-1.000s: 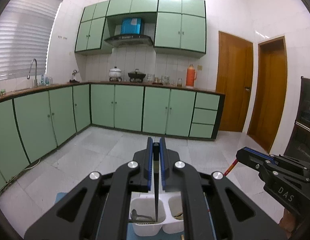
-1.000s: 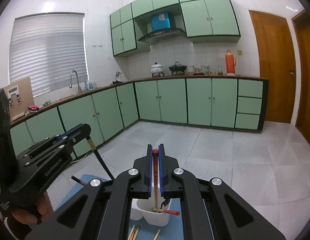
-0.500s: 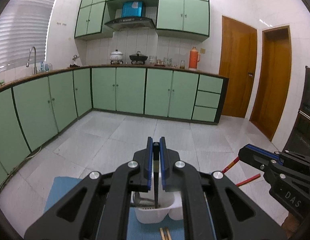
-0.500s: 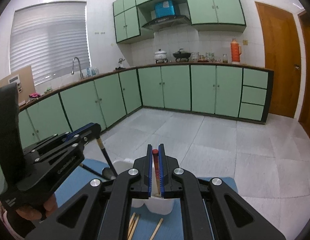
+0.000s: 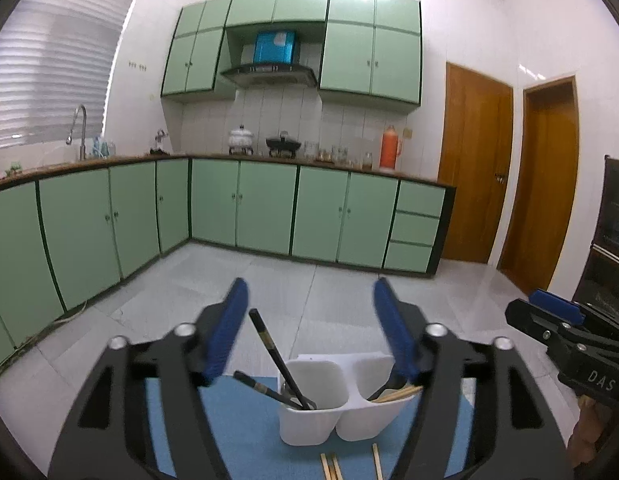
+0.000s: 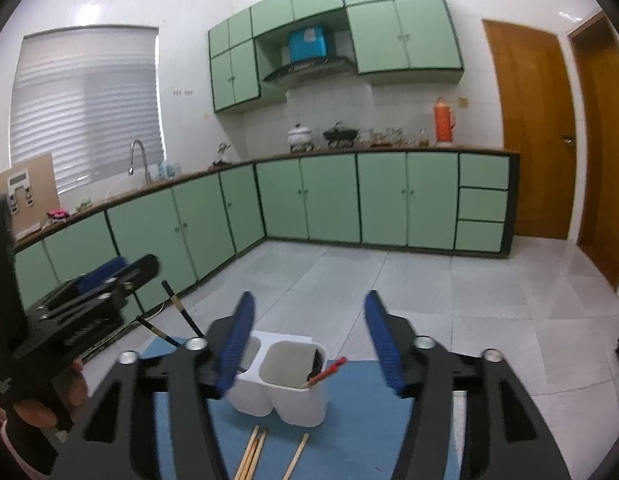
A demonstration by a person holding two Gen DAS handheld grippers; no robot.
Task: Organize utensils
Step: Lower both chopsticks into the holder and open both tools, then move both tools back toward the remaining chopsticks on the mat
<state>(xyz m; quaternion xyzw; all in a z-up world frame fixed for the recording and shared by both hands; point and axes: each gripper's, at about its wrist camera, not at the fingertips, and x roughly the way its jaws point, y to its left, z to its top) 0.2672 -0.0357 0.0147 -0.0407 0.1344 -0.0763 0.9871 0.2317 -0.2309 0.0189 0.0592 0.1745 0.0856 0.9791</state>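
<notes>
Over the white two-compartment plastic holder [image 5: 341, 400], seen from the left wrist, the left tongs [image 5: 311, 330] are opening wide, nothing between the blue pads. Two black chopsticks [image 5: 279, 362] lean in the holder's left compartment, their tops tilting left. The right compartment holds a dark utensil and pale wooden sticks, partly hidden by the tongs. The holder stands on a blue mat [image 5: 237, 420], and loose wooden chopsticks [image 5: 329, 466] lie on the mat just near of it. At the right edge the right tongs [image 5: 549, 312] show, too little in view to read.

From the right wrist, the right tongs [image 6: 309, 338] are likewise opening, with nothing held. A red-tipped wooden chopstick [image 6: 325, 372] rests tilted in the near-right compartment of the holder [image 6: 287, 392]. Loose wooden chopsticks [image 6: 255, 454] lie on the mat [image 6: 349, 432] at the near edge.

To finish this release well, I would let both tongs open fully and draw back clear of the leaning sticks, so nothing catches and tips the light holder. The loose sticks look like the next pick; a low approach along the mat seems wise.
</notes>
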